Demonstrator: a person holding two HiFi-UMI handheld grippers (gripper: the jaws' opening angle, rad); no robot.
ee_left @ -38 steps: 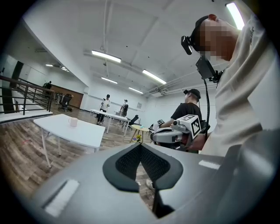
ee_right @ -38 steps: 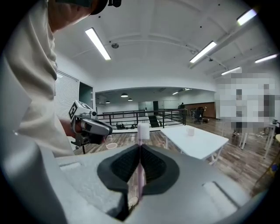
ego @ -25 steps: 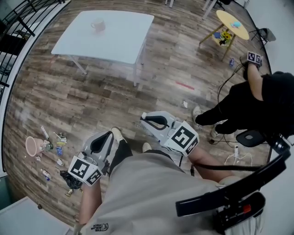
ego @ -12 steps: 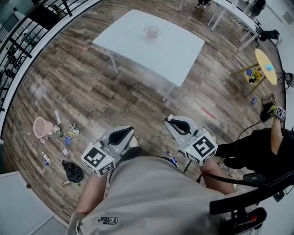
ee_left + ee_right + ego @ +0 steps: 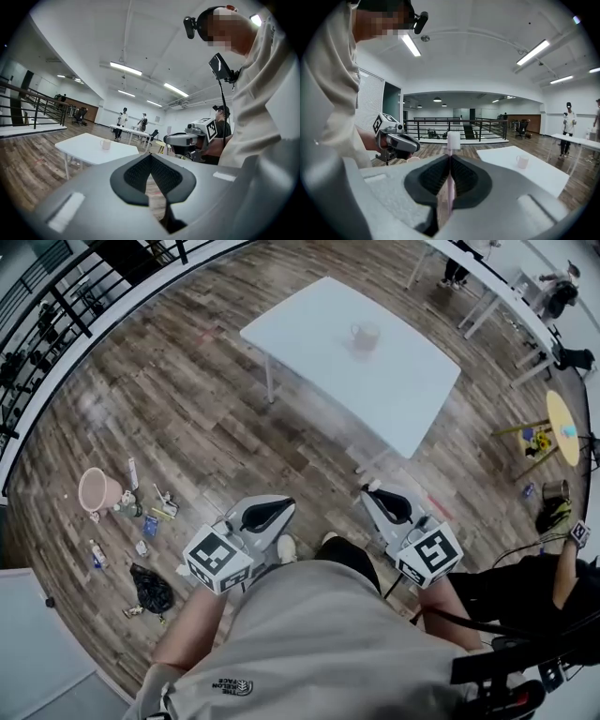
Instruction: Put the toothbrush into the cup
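A pale mug-shaped cup [image 5: 364,335] stands on the white table [image 5: 403,390], across the wooden floor from me. In the right gripper view the right gripper [image 5: 450,157] is shut on a pink toothbrush [image 5: 449,187], whose white head [image 5: 453,140] sticks up past the pads; the cup [image 5: 521,161] lies beyond, to the right. In the left gripper view the left gripper [image 5: 151,157] is shut with nothing in it, and the cup [image 5: 106,144] shows far off to the left. From the head view, both the left gripper [image 5: 267,514] and the right gripper [image 5: 389,505] hang at waist height, short of the table.
Litter lies on the floor at left: a tipped pink bin [image 5: 94,489], a black bag [image 5: 151,589], small bottles. A black railing [image 5: 56,324] runs along the upper left. A seated person [image 5: 525,587] and a yellow round table [image 5: 562,427] are on the right. People stand at far tables [image 5: 124,129].
In the head view the table and cup have swung from upper left to upper centre-right and look nearer. Both grippers have been carried forward across the floor, jaws unchanged.
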